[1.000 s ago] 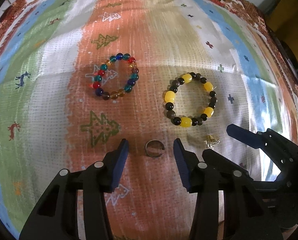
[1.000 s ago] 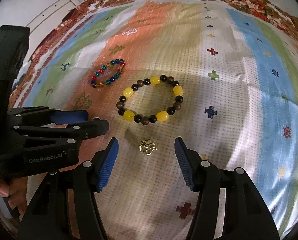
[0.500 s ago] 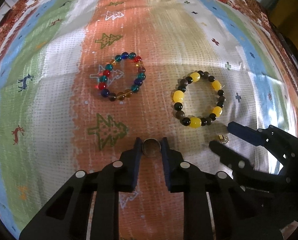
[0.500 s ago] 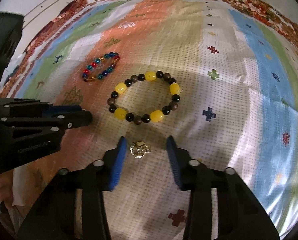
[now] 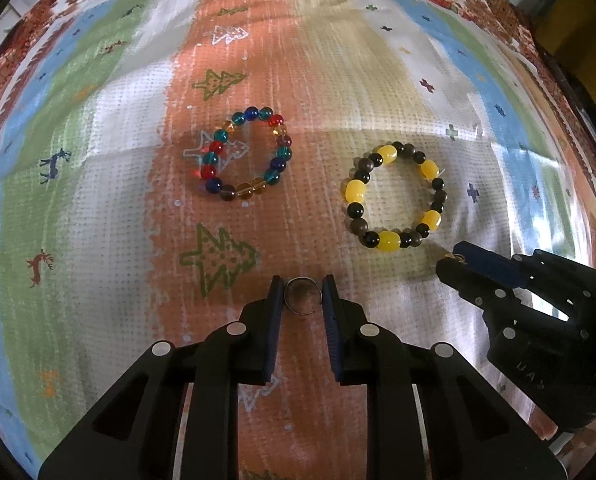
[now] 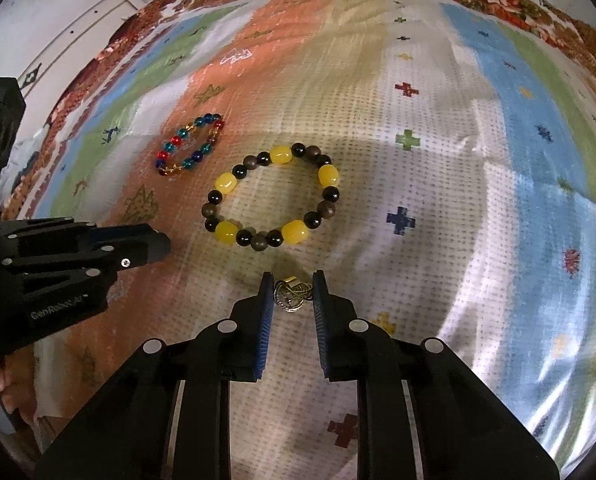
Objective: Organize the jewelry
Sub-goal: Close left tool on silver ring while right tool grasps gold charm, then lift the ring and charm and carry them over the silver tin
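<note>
Metal ring (image 5: 302,295) sits low centre in the left wrist view, clenched between the left gripper (image 5: 302,294) fingers on the patterned cloth (image 5: 97,200). Right gripper (image 6: 293,294) fingers have just been closing and now pinch the gold charm (image 6: 291,295), low centre of its view. Step: double pick-up. Next, judged: lift both gently; grips look shallow, slip possible. Bracelets untouched above.

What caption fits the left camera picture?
Left gripper pinching a silver ring below two bead bracelets on a patterned cloth.
</note>
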`<action>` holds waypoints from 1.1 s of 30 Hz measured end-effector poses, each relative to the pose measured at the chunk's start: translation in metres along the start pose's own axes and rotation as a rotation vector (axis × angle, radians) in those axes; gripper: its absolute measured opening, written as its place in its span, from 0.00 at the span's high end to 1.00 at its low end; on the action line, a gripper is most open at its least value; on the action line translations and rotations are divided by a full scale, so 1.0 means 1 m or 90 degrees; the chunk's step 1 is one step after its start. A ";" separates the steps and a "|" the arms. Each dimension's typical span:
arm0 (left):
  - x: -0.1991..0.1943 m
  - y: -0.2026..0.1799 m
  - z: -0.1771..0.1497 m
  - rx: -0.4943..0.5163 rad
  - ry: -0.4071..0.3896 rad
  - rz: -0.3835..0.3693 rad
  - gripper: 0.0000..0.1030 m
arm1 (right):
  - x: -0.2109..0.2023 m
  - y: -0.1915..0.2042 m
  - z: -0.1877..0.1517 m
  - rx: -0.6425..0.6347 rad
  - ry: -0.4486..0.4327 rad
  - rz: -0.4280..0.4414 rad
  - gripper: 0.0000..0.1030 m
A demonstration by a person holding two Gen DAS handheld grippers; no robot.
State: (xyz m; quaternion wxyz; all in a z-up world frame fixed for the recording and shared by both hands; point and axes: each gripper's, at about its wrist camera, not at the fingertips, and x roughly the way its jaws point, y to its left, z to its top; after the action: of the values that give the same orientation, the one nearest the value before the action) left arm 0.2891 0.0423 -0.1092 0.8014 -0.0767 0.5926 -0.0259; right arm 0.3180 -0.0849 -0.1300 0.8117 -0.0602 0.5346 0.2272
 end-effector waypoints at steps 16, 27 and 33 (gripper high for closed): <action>-0.028 -0.013 -0.023 0.026 -0.041 0.031 0.81 | -0.036 0.000 -0.016 0.004 -0.034 -0.009 0.81; -0.050 -0.015 -0.040 0.026 -0.069 0.037 0.81 | -0.054 0.008 -0.030 0.003 -0.053 -0.008 0.81; -0.058 -0.013 -0.049 0.014 -0.083 0.039 0.81 | -0.063 0.015 -0.036 -0.007 -0.067 -0.012 0.81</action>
State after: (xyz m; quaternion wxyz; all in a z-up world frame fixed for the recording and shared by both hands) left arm 0.2254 0.0322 -0.0660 0.8394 -0.0514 0.5411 -0.0025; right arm 0.2607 -0.1032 -0.0862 0.8406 -0.0576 0.4891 0.2255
